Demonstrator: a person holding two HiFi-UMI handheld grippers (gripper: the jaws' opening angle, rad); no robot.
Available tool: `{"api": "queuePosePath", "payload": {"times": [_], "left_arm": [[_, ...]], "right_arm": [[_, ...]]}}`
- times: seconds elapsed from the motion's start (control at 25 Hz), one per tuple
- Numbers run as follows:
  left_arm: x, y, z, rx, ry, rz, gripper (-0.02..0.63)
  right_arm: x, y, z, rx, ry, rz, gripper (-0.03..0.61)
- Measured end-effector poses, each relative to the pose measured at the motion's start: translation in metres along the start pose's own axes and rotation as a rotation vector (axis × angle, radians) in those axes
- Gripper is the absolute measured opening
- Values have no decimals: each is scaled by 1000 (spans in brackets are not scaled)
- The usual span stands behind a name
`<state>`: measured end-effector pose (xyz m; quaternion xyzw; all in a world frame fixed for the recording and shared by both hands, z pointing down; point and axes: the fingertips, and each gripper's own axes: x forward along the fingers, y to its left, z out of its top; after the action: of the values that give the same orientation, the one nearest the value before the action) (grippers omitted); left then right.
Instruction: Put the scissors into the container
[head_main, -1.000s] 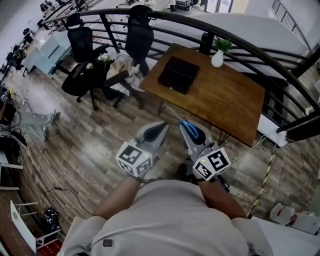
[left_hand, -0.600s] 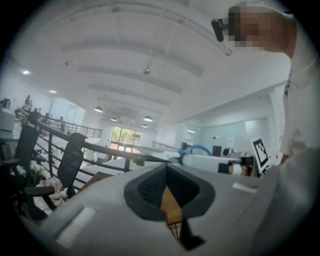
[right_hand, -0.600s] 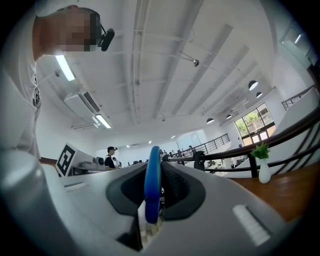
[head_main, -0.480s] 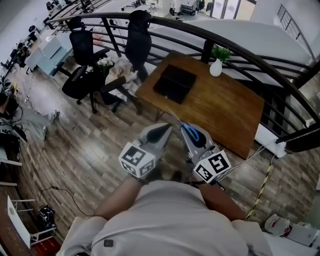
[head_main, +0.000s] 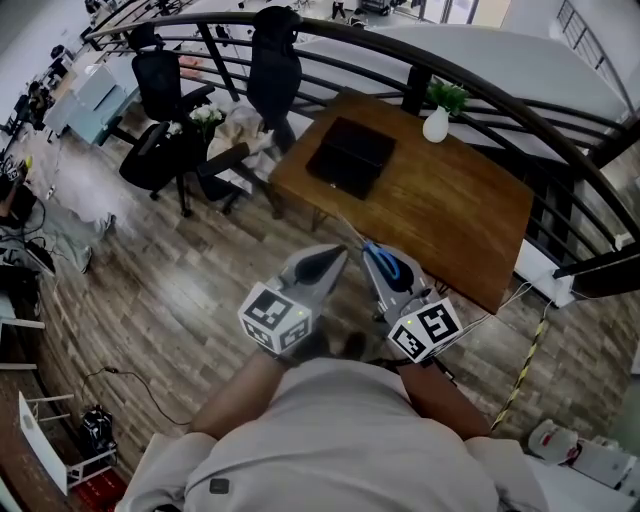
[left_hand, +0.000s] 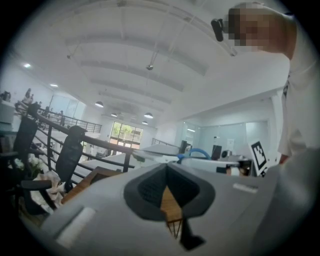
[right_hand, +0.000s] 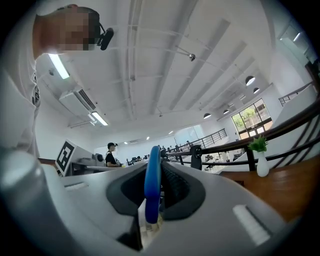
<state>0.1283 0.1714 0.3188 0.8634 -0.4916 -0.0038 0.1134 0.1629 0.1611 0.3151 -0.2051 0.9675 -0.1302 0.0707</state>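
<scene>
**Head view, lower centre.** I hold my left tongs (head_main: 322, 262) and my right tongs (head_main: 378, 262) side by side above the wooden floor (head_main: 180, 290), near the edge of the table (head_main: 440, 215). My right tongs are narrow, clamped on the blue handle of the scissors (head_main: 388, 266). In the right gripper view the handle loop stands upright between the jaws. My left tongs are closed together with nothing between them.

**Upper centre.** The black container (head_main: 350, 157) lies on the left part of the table, well apart from the scissors. A white vase (head_main: 436, 122) stands at the table's far edge.
</scene>
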Motion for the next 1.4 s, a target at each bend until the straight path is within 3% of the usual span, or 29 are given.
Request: {"api": "queuePosePath", "payload": {"times": [0.4, 0.64, 1.0, 1.4], "left_arm": [[2, 33, 7, 26, 9, -28, 3], [-10, 93, 34, 46, -29, -26, 3], [-37, 191, 96, 108, -71, -90, 3], [-50, 245, 95, 78, -62, -110, 3]], "right_arm": [[42, -6, -8, 1, 23, -3, 54], [106, -5, 5, -37, -5, -1, 54], [228, 18, 32, -59, -59, -8, 54], [289, 19, 12, -4, -37, -32, 54]]}}
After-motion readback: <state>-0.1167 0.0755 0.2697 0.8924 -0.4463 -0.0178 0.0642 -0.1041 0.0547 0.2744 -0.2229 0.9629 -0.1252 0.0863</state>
